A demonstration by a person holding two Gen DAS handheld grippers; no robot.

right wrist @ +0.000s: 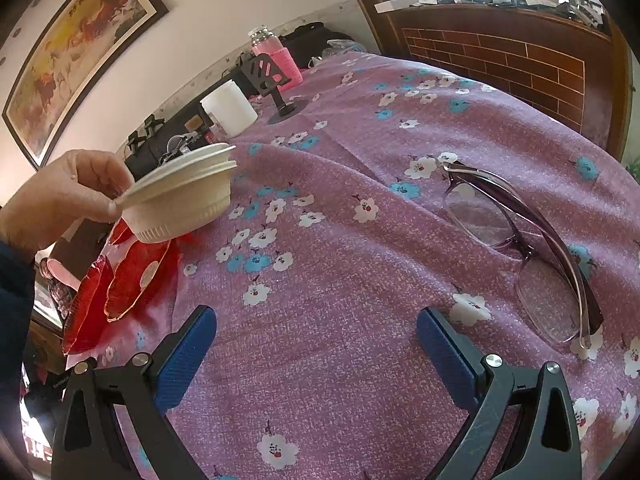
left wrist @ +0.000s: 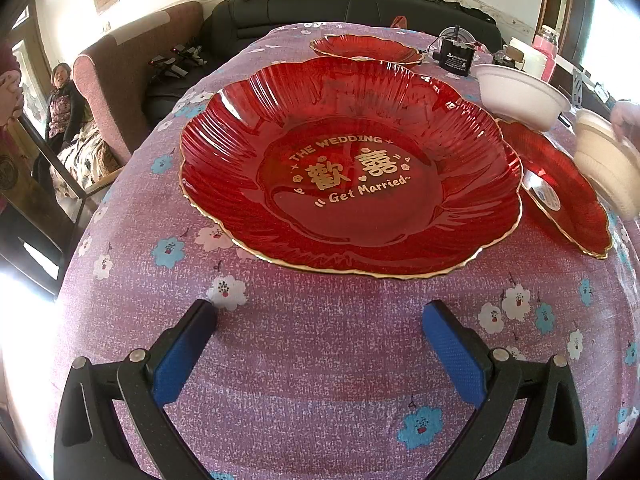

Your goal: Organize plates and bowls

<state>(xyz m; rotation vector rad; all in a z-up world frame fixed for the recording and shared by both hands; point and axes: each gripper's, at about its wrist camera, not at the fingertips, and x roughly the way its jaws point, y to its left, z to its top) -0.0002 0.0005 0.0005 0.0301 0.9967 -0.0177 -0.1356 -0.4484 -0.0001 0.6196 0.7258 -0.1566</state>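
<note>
The left gripper (left wrist: 320,316) was held low over the floral tablecloth (left wrist: 304,360), jaws spread wide, nothing between them; just ahead a large red plate (left wrist: 352,176) with gold lettering lay flat on the cloth; a smaller red plate (left wrist: 560,188) was seen tilted at its right edge, and a third red plate (left wrist: 366,49) lay farther back; a white bowl (left wrist: 520,94) stood near them. The right gripper (right wrist: 316,332) was likewise spread apart and empty; a stack of cream bowls (right wrist: 184,196) was held above the small plate by a bare hand (right wrist: 60,196); glasses (right wrist: 520,248) lay on the cloth to the right.
</note>
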